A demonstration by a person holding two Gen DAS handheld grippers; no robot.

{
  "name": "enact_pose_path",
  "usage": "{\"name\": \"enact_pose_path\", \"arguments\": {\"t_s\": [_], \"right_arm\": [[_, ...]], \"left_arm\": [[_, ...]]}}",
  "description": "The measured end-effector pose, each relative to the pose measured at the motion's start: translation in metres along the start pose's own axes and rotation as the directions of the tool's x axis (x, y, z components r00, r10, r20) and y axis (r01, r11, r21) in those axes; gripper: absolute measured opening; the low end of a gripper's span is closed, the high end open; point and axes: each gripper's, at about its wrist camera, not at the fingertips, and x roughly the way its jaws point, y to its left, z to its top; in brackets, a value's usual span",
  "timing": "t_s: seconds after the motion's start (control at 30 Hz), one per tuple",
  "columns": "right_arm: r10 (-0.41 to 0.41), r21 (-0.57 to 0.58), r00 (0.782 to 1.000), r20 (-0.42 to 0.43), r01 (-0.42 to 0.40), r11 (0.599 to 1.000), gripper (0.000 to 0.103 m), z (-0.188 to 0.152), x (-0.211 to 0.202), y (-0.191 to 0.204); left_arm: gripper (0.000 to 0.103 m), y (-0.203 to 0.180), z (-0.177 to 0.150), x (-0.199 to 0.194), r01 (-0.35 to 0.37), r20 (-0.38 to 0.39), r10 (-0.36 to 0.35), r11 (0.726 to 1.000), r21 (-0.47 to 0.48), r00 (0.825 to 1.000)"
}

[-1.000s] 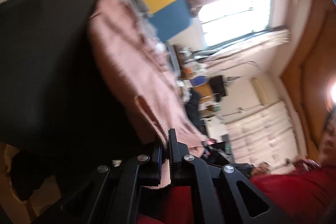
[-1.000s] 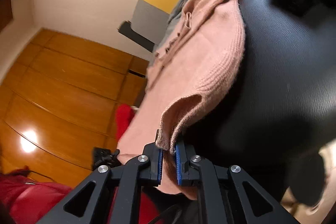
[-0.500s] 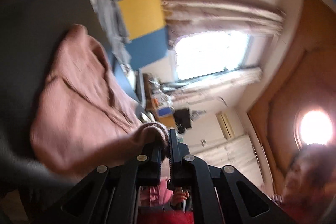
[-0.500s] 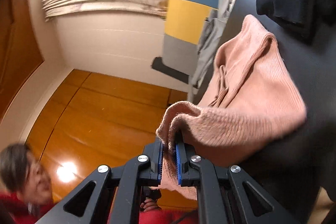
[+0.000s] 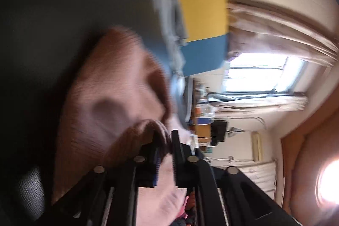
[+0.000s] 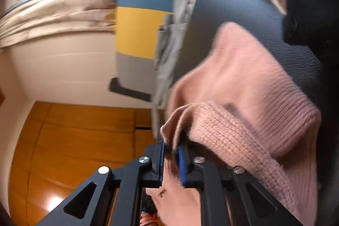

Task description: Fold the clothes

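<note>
Pink knit sweater (image 6: pixel 250 86) lies bunched on a black leather surface (image 6: pixel 233 14). Left gripper (image 5: pixel 165 154) and right gripper (image 6: pixel 170 159) each have a fold of its edge between jaws that have just been opening; whether the pads still press cannot be told.

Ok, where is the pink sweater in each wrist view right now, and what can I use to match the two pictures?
Left wrist view: the pink sweater fills the centre-left, lying on the black surface, its edge between the hand-held gripper's jaws.
Right wrist view: the pink sweater sits centre-right on the black surface, its edge between the jaws.
Shared landmark: the blue, yellow and grey panel.
</note>
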Motion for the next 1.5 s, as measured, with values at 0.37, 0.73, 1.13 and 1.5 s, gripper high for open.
{"name": "enact_pose_path", "arguments": {"t_s": [0.37,0.73,1.13,1.5], "right_arm": [[-0.030,-0.093,0.982,-0.188,0.013,0.996,0.065,0.003,0.031,0.021],[-0.376,-0.559,0.899,0.224,0.434,0.706,0.066,-0.019,-0.002,0.068],[-0.619,-0.791,0.749,0.237,0.519,0.326,0.028,-0.019,0.049,0.062],[-0.483,-0.814,0.760,0.435,0.561,0.149,0.009,-0.042,0.028,0.122]], "left_arm": [[0.026,-0.003,0.006,0.008,0.048,0.018,-0.048,0.999,-0.005,0.999],[0.035,-0.037,-0.022,-0.030,-0.384,0.273,0.291,0.830,0.405,0.917],[0.029,-0.050,-0.034,0.012,-0.537,0.215,0.512,0.642,0.548,0.832],[0.005,-0.104,-0.044,-0.005,-0.543,0.395,0.373,0.570,0.617,0.840]]}}
